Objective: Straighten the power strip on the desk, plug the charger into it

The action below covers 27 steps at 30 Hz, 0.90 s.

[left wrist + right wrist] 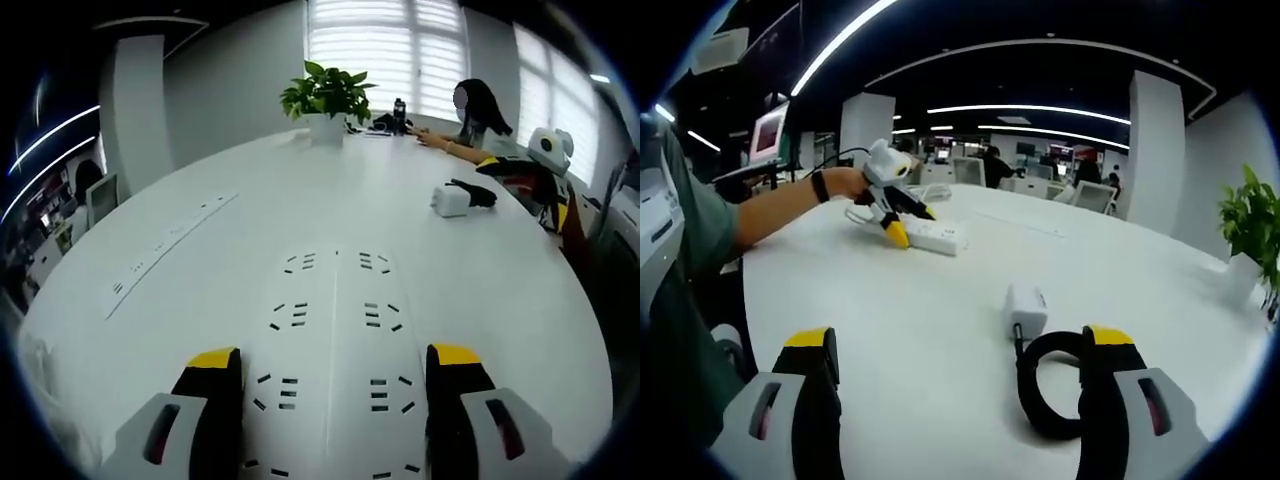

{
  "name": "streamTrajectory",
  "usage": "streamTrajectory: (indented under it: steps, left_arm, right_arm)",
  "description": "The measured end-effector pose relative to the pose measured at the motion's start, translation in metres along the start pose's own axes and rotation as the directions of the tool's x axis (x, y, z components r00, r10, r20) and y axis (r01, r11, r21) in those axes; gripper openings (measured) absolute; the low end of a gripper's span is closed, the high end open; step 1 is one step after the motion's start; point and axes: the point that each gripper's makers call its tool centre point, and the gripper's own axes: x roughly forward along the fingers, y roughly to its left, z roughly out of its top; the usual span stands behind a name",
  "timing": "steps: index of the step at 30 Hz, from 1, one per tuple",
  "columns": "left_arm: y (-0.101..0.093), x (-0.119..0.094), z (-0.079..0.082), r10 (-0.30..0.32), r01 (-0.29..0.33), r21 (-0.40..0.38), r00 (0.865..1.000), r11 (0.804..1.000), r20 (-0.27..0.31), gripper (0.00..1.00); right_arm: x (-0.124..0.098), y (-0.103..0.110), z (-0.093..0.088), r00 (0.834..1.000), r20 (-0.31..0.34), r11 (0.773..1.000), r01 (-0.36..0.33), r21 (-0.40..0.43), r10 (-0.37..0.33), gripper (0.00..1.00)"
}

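A potted plant (327, 98) stands at the white table's (250, 190) far edge, near a seated person (478, 118).

So it's a big round white table (300, 200) with a smooth top. Lying on it: a white multi-socket power strip (335, 350), a small white charger block (1026, 308) with its black cable coiled in a loop (1045, 385) right beside it, and a leafy green plant in a white pot (326, 105) near the far edge. A flat white panel with slots (165, 248) sits flush off to one side.
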Motion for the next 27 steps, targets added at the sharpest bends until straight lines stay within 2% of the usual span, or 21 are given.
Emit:
streamTrajectory:
  steps: [24, 27]
  left_arm:
    - [-0.01, 0.016, 0.011, -0.045, 0.045, 0.037, 0.999, 0.998, -0.002, 0.75]
    - [-0.011, 0.02, 0.013, -0.05, 0.051, 0.041, 0.998, 0.998, -0.028, 0.75]
  right_arm:
    - [0.005, 0.01, -0.003, 1.0, 0.012, 1.0, -0.025, -0.001, 0.025, 1.0]
    - [0.005, 0.009, -0.003, 1.0, 0.015, 1.0, -0.024, 0.003, 0.024, 1.0]
